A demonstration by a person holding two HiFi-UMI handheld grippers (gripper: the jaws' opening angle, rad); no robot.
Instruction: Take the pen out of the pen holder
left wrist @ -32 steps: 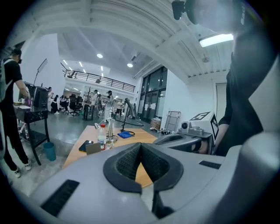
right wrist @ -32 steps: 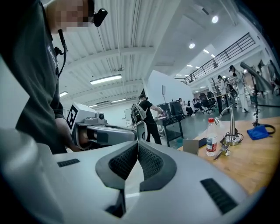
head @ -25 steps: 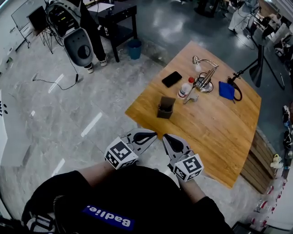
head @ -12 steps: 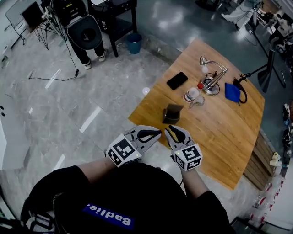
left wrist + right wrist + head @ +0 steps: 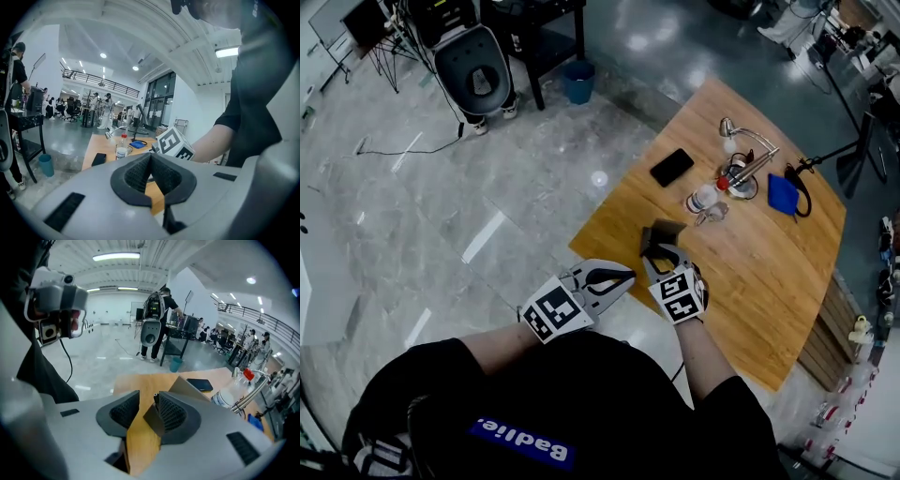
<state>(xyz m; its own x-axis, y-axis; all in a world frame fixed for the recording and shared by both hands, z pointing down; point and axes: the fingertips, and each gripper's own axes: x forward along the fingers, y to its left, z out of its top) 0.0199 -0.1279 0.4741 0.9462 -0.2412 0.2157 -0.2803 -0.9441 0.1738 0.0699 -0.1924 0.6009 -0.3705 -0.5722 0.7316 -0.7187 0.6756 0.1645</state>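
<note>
At the near corner of the wooden table (image 5: 750, 281), a dark, square pen holder (image 5: 661, 232) stands upright close to the edge. The right gripper (image 5: 664, 255) is pointed steeply down at it from the person's side, with the marker cube trailing behind over the table edge. In the right gripper view, the right gripper (image 5: 149, 404) has its jaws apart, and they have just been opening. The pen holder (image 5: 187, 389) has its near corner in the gap between them, close against the right-hand pad. Whether that pad touches the pen holder cannot be told. The dark top of a pen (image 5: 156, 398) pokes up out of the holder just above that pad, so the pen is still inside and neither jaw grips it.

The left gripper (image 5: 628, 275) is held just beside the right one, off the table's edge and over the grey floor, and points roughly level. In the left gripper view, the left gripper (image 5: 151, 161) has its jaws closed together with nothing between them. The right gripper's marker cube and the person's forearm show beyond them.

Further along the table, well apart from the pen holder, a black phone (image 5: 672, 167) lies flat. Past it, a clear bottle with a red cap (image 5: 703, 199) stands beside a silver desk lamp (image 5: 748, 155). A blue pouch (image 5: 782, 192) with a black cable on it lies near the far edge. Off the table, a small blue bin (image 5: 577, 82) stands on the floor.
</note>
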